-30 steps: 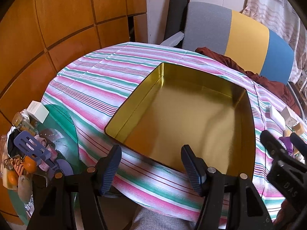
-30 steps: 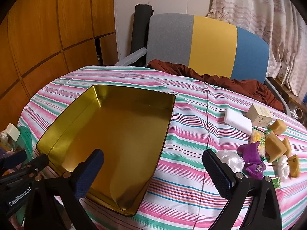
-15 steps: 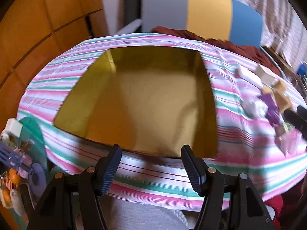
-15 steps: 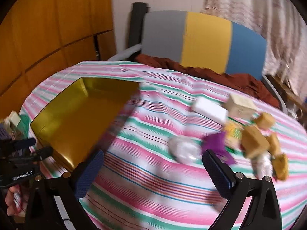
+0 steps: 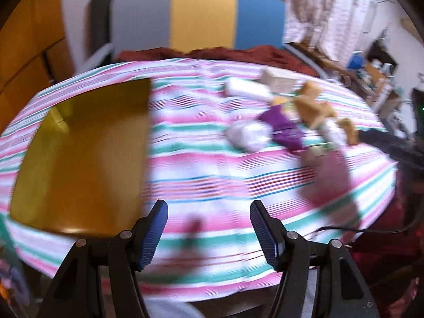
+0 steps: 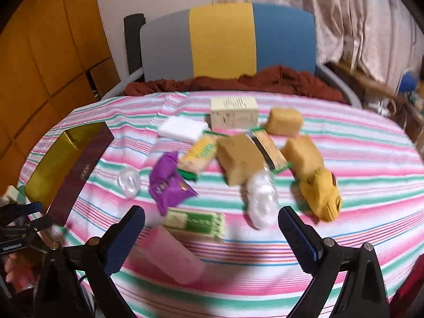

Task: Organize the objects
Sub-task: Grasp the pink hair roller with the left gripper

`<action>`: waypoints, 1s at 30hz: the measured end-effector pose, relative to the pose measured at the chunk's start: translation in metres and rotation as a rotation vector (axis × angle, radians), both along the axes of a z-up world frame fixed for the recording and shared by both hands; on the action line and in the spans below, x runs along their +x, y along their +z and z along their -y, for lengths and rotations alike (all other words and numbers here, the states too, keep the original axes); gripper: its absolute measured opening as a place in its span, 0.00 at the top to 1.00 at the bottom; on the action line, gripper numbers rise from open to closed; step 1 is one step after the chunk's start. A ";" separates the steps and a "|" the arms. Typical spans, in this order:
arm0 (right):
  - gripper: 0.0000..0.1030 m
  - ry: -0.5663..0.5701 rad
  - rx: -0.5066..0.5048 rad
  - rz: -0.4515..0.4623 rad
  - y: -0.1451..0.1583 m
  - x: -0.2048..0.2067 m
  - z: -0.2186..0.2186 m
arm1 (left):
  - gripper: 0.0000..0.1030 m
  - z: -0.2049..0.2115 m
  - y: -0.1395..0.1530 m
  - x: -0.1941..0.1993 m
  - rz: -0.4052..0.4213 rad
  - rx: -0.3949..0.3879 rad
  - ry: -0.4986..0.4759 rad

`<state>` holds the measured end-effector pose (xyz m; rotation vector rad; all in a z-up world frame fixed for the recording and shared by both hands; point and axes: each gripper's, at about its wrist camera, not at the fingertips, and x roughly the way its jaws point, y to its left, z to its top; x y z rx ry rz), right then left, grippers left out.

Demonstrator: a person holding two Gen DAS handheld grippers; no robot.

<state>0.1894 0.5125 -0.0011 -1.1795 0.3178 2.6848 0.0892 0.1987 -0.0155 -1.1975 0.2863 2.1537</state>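
An empty gold tin (image 5: 79, 159) lies on the striped tablecloth, left of my left gripper (image 5: 209, 228), which is open with only cloth between its fingers. To the right lies a loose pile: a purple packet (image 5: 283, 127), a white bar (image 5: 246, 90) and a cream box (image 5: 278, 79), all blurred. In the right wrist view my right gripper (image 6: 212, 228) stands open over the near side of that pile. A green box (image 6: 196, 222) and a pink tube (image 6: 169, 257) lie between and under its fingers, untouched. The purple packet (image 6: 169, 185), a white pouch (image 6: 261, 201) and tan blocks (image 6: 238, 159) lie just beyond.
A grey, yellow and blue chair back (image 6: 225, 39) with a rust-red cloth (image 6: 238, 82) stands behind the table. Wood panelling (image 6: 39, 53) is at the left, curtains at the right. The gold tin (image 6: 58, 159) and my left gripper (image 6: 18, 220) show at the right wrist view's left edge.
Both grippers have swung to the right, away from the gold tin and toward the pile of small objects. Both have stayed open and have taken hold of nothing.
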 end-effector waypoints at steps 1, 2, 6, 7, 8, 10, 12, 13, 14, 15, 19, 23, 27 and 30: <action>0.02 0.001 0.012 0.000 -0.002 0.002 -0.004 | 0.36 -0.009 0.002 0.002 0.020 0.035 -0.033; 0.02 -0.006 0.036 0.002 -0.004 0.003 -0.008 | 0.36 -0.016 0.004 0.002 0.047 0.068 -0.058; 0.02 -0.061 0.004 -0.031 -0.009 0.010 -0.027 | 0.36 -0.055 0.008 0.000 0.162 0.191 -0.147; 0.02 -0.075 -0.019 -0.041 -0.010 0.011 -0.033 | 0.36 -0.067 0.008 0.001 0.172 0.203 -0.164; 0.02 -0.086 -0.022 -0.042 -0.011 0.012 -0.035 | 0.36 -0.078 0.008 0.001 0.171 0.201 -0.175; 0.02 -0.123 0.026 -0.016 -0.013 0.011 -0.039 | 0.36 -0.105 0.006 0.007 0.175 0.184 -0.206; 0.01 -0.157 0.061 0.009 -0.015 0.013 -0.042 | 0.36 -0.128 0.001 0.012 0.205 0.169 -0.238; 0.01 -0.170 0.065 0.016 -0.016 0.014 -0.045 | 0.36 -0.140 -0.003 0.015 0.227 0.171 -0.263; 0.01 -0.191 0.073 0.024 -0.016 0.015 -0.048 | 0.36 -0.150 -0.007 0.017 0.245 0.168 -0.288; 0.01 -0.198 0.077 0.023 -0.016 0.016 -0.050 | 0.36 -0.155 -0.010 0.021 0.256 0.155 -0.298; 0.00 -0.211 0.085 0.013 -0.013 0.020 -0.054 | 0.37 -0.174 -0.030 0.026 0.270 0.094 -0.318; 0.00 -0.194 0.082 0.004 -0.011 0.020 -0.050 | 0.36 -0.166 -0.037 0.024 0.258 0.113 -0.300; 0.00 -0.151 0.067 0.006 -0.014 0.013 -0.042 | 0.44 -0.149 -0.037 0.018 0.249 0.165 -0.279; 0.00 -0.110 0.048 0.014 -0.019 0.008 -0.036 | 0.45 -0.136 -0.041 0.012 0.251 0.194 -0.279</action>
